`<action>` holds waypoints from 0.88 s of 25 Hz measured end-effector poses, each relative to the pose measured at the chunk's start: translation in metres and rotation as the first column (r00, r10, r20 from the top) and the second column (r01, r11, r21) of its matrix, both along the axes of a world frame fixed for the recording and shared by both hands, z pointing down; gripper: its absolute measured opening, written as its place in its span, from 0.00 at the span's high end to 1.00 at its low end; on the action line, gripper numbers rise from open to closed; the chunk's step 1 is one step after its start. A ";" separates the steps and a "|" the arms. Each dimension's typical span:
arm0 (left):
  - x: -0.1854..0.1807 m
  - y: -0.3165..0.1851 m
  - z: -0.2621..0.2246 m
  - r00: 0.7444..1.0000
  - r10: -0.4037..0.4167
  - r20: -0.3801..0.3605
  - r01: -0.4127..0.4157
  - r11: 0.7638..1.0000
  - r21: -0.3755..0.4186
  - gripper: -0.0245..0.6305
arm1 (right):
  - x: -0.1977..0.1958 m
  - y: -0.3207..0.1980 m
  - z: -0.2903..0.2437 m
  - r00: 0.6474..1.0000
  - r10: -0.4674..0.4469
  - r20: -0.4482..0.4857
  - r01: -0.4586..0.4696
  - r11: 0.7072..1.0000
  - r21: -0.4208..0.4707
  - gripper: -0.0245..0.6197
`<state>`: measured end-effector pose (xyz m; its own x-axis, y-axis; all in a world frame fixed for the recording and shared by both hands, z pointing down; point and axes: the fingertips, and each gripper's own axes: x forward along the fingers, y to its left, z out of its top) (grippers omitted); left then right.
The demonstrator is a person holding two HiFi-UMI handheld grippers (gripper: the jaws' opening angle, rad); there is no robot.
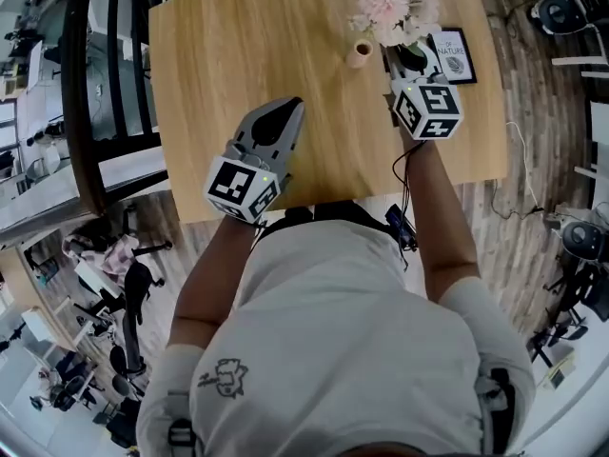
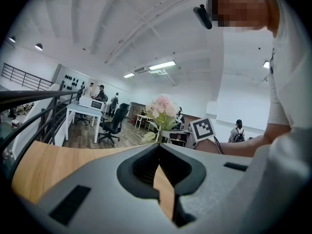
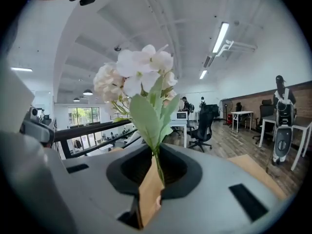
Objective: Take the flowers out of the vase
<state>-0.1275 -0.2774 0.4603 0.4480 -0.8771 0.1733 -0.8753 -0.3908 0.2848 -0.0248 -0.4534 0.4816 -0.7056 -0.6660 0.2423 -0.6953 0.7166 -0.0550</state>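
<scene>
A bunch of pale pink and white flowers (image 1: 392, 6) with green leaves is lifted above the far right of the wooden table (image 1: 238, 46). My right gripper (image 1: 404, 60) is shut on its thin green stem (image 3: 159, 167), and the blooms (image 3: 136, 74) rise straight above the jaws. The small tan vase (image 1: 360, 52) stands on the table just left of that gripper, apart from the flowers. My left gripper (image 1: 276, 127) hovers over the table's near middle, shut and holding nothing (image 2: 159, 147). From it the flowers (image 2: 163, 107) show ahead, slightly right.
A black-framed card (image 1: 455, 55) lies at the table's far right, beside the right gripper. A dark railing (image 1: 90, 84) runs along the table's left side. Cables (image 1: 519, 160) trail on the wooden floor to the right. Desks and office chairs stand far off.
</scene>
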 end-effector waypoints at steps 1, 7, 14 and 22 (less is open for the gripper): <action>0.000 0.004 -0.004 1.000 0.009 0.003 -0.010 1.000 0.012 0.96 | 0.002 0.005 -0.007 1.000 0.009 0.007 -0.009 1.000 0.012 0.88; -0.004 0.034 -0.024 0.999 0.050 0.008 -0.051 0.997 0.055 0.96 | 0.018 0.040 -0.043 0.996 0.059 0.073 -0.062 0.997 0.039 0.88; 0.005 0.065 -0.035 0.992 0.120 0.031 -0.122 0.989 0.088 0.96 | 0.042 0.093 -0.057 0.986 0.109 0.124 -0.114 0.993 0.027 0.88; 0.011 0.090 -0.041 0.986 0.159 0.042 -0.162 0.981 0.103 0.96 | 0.059 0.153 -0.065 0.976 0.128 0.178 -0.128 0.992 -0.014 0.88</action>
<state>-0.1166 -0.1869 0.4189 0.5799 -0.8084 0.1011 -0.8071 -0.5532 0.2063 0.0337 -0.3003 0.4169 -0.6462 -0.7533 0.1222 -0.7603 0.6218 -0.1876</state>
